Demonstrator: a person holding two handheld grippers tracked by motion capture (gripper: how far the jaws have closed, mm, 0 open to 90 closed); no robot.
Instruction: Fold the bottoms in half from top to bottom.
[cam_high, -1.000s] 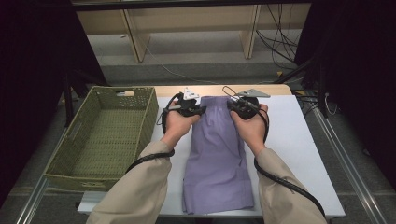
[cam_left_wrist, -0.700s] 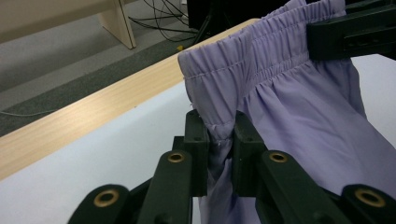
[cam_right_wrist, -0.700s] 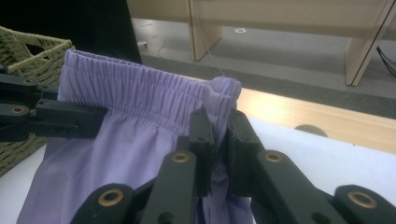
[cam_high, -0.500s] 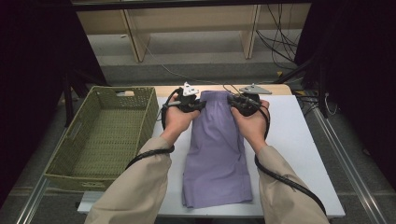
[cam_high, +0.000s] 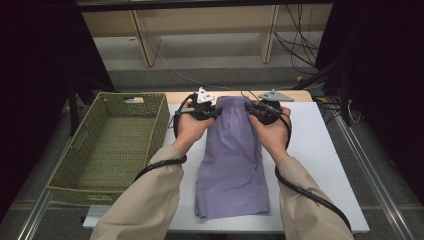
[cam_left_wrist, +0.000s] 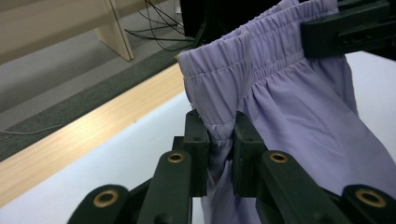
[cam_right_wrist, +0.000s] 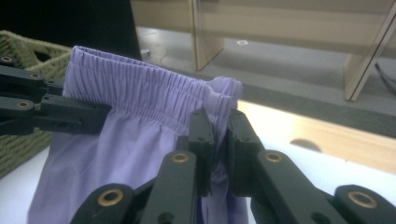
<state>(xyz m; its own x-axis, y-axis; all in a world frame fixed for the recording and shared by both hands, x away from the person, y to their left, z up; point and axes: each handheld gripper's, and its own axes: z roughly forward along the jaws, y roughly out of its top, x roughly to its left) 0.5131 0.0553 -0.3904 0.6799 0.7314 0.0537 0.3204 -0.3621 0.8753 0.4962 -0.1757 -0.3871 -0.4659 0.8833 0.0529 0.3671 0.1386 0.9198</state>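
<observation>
Bench (cam_high: 320, 150), white: bare room right of the right claw; far edge just beyond both claws.
Basket (cam_high: 107, 145), green wicker: empty, left of the left claw.
Shorts (cam_high: 232, 165), lilac: waistband lifted slightly since a second ago, legs trailing flat toward the person; probably ready to fold or carry.
Left claw (cam_left_wrist: 219, 135), right claw (cam_right_wrist: 219, 133): each clamped narrow on a waistband corner.

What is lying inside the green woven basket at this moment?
The green basket holds nothing that I can see; its woven floor is bare. The near wall hides a narrow strip of that floor. The purple shorts lie beside it on the table.
</observation>
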